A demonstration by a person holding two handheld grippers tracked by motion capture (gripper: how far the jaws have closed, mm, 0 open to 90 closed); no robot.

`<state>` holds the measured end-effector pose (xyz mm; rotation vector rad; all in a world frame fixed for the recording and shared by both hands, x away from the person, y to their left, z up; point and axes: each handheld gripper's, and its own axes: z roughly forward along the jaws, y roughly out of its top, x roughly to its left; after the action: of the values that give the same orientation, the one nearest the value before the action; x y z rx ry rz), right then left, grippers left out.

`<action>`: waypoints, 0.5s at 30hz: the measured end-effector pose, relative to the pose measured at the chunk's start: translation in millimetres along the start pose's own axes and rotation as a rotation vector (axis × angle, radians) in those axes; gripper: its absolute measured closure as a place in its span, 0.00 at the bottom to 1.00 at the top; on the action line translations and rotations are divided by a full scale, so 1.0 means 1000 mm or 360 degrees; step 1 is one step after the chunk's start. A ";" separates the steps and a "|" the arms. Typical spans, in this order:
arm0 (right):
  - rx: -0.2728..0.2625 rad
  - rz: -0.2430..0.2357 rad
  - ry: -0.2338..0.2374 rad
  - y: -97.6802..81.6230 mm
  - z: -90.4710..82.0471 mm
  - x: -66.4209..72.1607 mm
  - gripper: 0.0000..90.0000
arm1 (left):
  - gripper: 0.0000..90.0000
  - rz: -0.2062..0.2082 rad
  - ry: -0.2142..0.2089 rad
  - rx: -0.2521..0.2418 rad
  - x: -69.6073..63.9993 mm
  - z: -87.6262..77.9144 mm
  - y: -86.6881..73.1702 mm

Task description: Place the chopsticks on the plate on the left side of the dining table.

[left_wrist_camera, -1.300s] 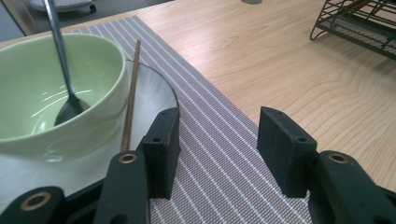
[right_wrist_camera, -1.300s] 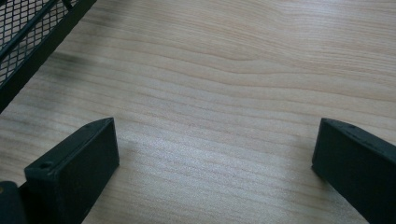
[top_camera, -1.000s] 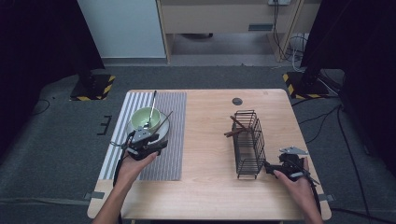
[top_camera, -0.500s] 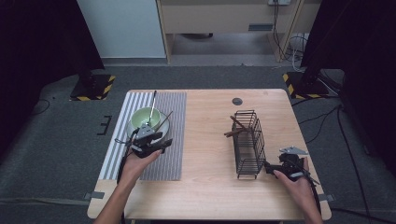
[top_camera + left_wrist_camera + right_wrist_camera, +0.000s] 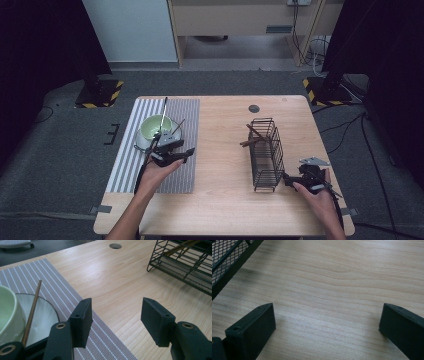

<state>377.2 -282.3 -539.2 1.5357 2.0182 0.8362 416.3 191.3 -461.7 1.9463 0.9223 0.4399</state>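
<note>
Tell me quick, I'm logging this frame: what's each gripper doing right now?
Left gripper: jaws open, just been opening, nothing between them, over the striped mat's edge.
Right gripper: jaws open, empty, over bare table beside the wire rack.

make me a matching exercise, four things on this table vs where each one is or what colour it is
Things:
1. bowl
2. wire basket
3. striped mat
4. left claw

Descriptions:
a. black, with brown sticks poking out
b. pale green, on a white plate
c. open, nothing between its pads
d. grey and white, on the table's left side

Pairs: 1-b, 2-a, 3-d, 4-c
</note>
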 end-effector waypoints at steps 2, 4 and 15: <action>0.0000 0.0000 0.0000 0.000 0.000 0.000 0.01 | 0.46 0.0004 -0.0006 0.0001 -0.002 0.002 0.002; 0.0000 0.0000 0.0000 0.000 0.000 0.000 0.01 | 0.46 0.0006 -0.0011 0.0006 -0.004 0.005 0.004; -0.0001 -0.0001 0.0000 0.000 0.000 0.000 0.01 | 0.46 0.0028 -0.0045 0.0002 -0.017 0.017 0.020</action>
<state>377.3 -282.4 -539.3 1.5351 2.0181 0.8362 424.2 163.2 -452.8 1.9580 0.8879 0.4209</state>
